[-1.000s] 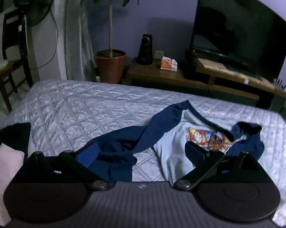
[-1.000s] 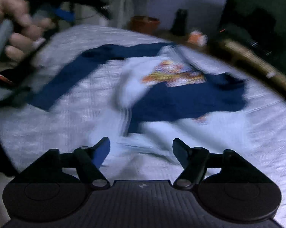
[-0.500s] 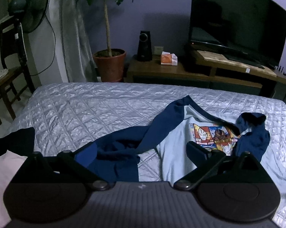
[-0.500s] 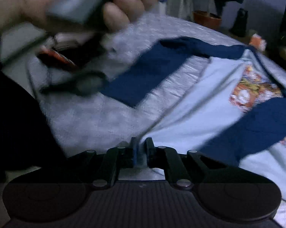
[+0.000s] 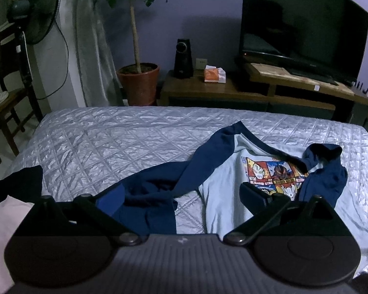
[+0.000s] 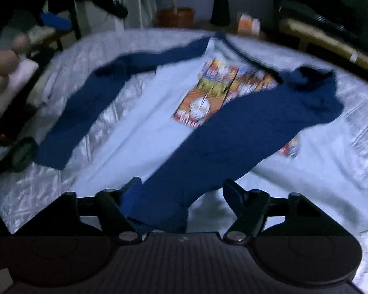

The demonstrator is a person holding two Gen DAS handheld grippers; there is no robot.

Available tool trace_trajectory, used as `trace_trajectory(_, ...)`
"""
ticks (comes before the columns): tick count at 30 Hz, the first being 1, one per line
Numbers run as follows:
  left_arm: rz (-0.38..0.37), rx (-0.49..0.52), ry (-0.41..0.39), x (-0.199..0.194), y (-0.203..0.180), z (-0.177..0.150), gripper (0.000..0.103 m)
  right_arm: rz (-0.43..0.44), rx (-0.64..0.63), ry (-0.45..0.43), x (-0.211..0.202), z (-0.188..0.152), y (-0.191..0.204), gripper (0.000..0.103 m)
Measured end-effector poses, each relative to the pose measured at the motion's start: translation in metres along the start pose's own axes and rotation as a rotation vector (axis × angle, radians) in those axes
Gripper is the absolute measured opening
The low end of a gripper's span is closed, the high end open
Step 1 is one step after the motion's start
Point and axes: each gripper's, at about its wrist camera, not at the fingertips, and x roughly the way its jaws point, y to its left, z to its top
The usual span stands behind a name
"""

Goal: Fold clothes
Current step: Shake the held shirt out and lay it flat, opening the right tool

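Lay spread face-up on the quilted bed (image 5: 105, 142): light-blue shirt (image 6: 144, 132) with navy sleeves, cartoon print (image 6: 203, 98) showing. Had one navy sleeve (image 6: 232, 132) laid diagonally across the chest, probably a first fold inward. Hovered at its cuff: right tool (image 6: 181, 191), wide open, gripping nothing. Hung over the other, bunched sleeve (image 5: 154, 191): left tool (image 5: 181, 196), equally spread and empty, likely placed to straighten it.
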Motion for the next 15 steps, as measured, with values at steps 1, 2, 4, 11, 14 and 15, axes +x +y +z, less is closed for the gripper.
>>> trace_trajectory(1,0.001,0.0,0.001,0.0,0.0,0.0,0.1,0.008,-0.007,0.016,0.006,0.0,-0.001,0.028)
trace_trajectory(2,0.002,-0.001,0.002,0.001,0.0,0.0,0.1,0.011,-0.014,0.022,0.01,0.001,-0.002,0.01)
trace_trajectory(4,0.004,-0.006,0.005,0.001,0.001,0.0,0.1,0.05,-0.004,0.036,0.01,0.013,-0.015,0.003)
trace_trajectory(11,0.006,-0.021,0.005,0.001,0.004,0.001,0.1,-0.299,0.446,-0.471,-0.1,0.097,-0.199,0.004)
trace_trajectory(14,0.0,-0.023,0.011,0.002,0.003,0.001,0.1,-0.605,0.882,-0.735,-0.159,0.071,-0.27,0.018)
trace_trajectory(15,-0.005,-0.021,0.012,0.002,0.002,0.001,0.1,-0.584,0.852,-0.699,-0.16,0.068,-0.276,0.018)
